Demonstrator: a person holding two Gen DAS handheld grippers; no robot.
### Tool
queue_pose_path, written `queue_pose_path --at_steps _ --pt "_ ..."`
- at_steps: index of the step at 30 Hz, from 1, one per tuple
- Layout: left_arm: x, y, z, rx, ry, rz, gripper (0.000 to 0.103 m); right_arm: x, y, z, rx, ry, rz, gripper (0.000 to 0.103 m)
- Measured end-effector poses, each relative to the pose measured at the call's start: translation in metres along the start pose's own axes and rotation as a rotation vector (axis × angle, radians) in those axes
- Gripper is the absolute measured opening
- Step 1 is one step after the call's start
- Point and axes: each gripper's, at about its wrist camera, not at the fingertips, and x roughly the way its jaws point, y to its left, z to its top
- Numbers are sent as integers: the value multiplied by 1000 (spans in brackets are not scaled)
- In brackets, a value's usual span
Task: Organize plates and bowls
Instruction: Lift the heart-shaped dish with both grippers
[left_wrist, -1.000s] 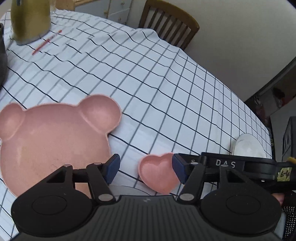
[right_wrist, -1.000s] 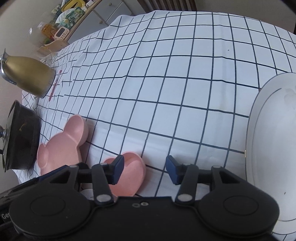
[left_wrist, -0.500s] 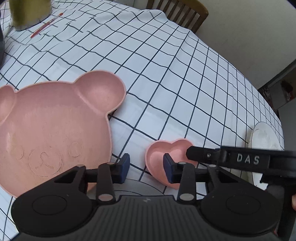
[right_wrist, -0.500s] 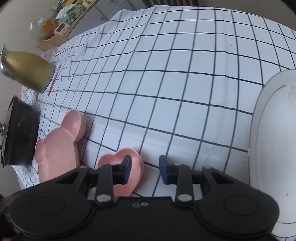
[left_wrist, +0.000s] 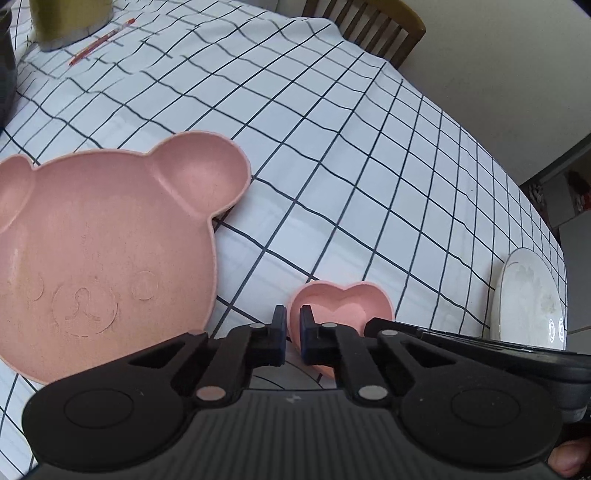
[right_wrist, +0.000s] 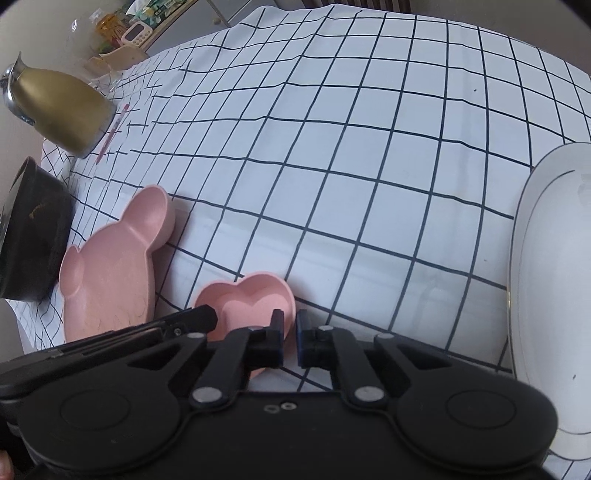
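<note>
Checked white tablecloth with a dark grid covers the whole table, wooden chair at the far edge. Both tools are clamped on the same item: left gripper has its jaws nearly together across the left rim of the small pink heart-shaped bowl, one pad inside the wall and one outside; right gripper pinches the opposite, right rim the same way, so each is gripping the bowl, nothing else. Bowl sits on the cloth between the big pink bear-shaped plate on its left and the white round plate with a thin gold line on its right, apart from both. Progress, my read: early. Nothing is stacked or grouped, all three dishes lie separately; the heart bowl is gripped but looks not yet lifted. Left to do: move it, probably onto one of the plates, then consolidate the rest. Count: one bowl, two plates, one gold metal jug, one dark pot, one red pen, two grippers.
</note>
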Motion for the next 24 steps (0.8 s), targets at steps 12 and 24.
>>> queue_pose_path --at_steps 12,24 --pt "-39 -22 -24 66 26 -39 6 -50 -1 -27 -3 -18 -31 5" --pt "-86 -51 -68 184 28 -93 7 -112 1 -72 -9 -82 -85 5"
